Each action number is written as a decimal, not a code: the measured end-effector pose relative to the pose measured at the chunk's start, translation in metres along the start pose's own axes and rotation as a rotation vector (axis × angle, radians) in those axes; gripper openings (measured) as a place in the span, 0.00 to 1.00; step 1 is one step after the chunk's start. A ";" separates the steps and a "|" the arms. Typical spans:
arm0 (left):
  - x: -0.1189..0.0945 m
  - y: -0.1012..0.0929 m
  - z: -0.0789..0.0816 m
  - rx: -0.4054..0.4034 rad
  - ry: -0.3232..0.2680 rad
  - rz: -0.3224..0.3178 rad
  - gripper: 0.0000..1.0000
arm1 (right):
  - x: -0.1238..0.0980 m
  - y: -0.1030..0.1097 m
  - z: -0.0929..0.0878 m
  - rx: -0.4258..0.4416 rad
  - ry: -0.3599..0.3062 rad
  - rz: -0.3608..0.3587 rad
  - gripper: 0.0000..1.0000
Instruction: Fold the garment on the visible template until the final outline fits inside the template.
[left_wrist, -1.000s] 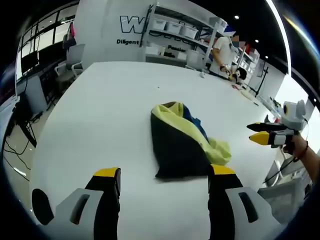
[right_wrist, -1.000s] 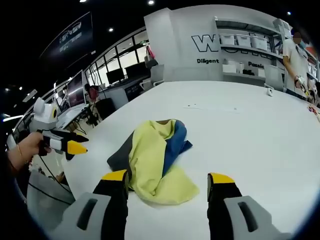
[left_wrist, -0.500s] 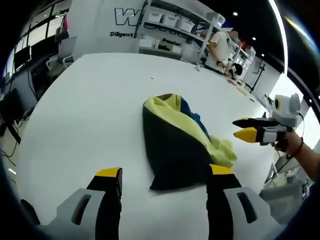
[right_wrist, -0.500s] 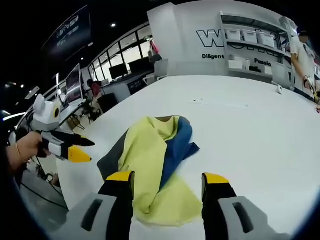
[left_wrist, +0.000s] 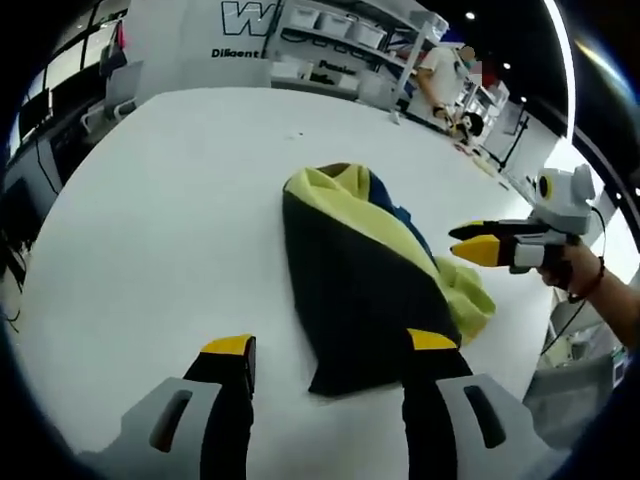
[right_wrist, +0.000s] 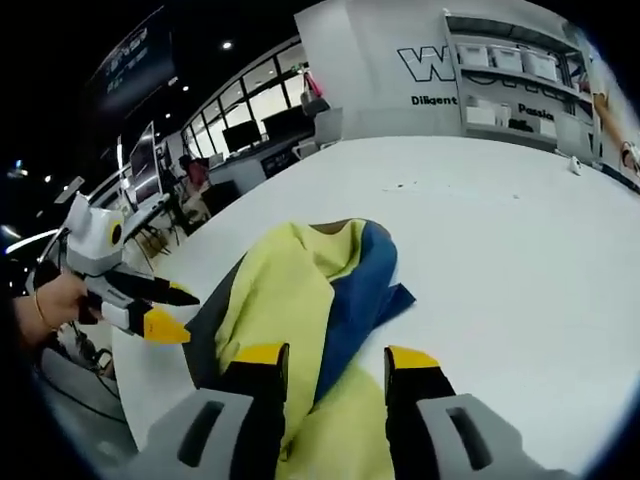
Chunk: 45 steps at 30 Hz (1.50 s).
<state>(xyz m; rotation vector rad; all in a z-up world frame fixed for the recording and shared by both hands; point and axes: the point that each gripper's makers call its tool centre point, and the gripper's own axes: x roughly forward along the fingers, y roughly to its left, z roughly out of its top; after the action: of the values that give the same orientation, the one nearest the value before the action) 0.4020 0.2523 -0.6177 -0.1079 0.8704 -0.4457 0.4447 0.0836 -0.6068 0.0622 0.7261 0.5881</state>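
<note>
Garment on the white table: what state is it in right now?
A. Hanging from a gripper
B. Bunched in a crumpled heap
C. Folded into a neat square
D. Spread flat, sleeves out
B: the garment lies bunched on the table, yellow, black and blue folds piled unevenly, with the left gripper and right gripper open above it, neither one gripping.

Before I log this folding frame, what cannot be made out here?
- Template: the garment lies on a plain white table; no outline is discernible in either view.
- Garment type and near hem: the left gripper covers its near corner in the left gripper view; the right gripper covers its near edge in the right gripper view.
- Wall lettering: cut off by shelving, blurred.
</note>
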 end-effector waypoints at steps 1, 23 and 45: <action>0.000 0.000 0.000 -0.001 -0.001 -0.001 0.56 | 0.002 0.000 -0.001 0.002 0.001 0.002 0.32; 0.009 -0.014 -0.002 -0.068 0.023 -0.098 0.37 | 0.023 0.005 -0.019 -0.016 0.067 0.012 0.09; -0.003 -0.016 0.009 0.065 -0.057 -0.102 0.02 | 0.013 -0.001 -0.016 -0.023 0.071 0.008 0.00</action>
<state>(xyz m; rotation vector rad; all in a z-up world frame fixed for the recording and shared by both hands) 0.4018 0.2380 -0.6050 -0.1048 0.7961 -0.5637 0.4431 0.0874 -0.6267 0.0229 0.7884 0.6084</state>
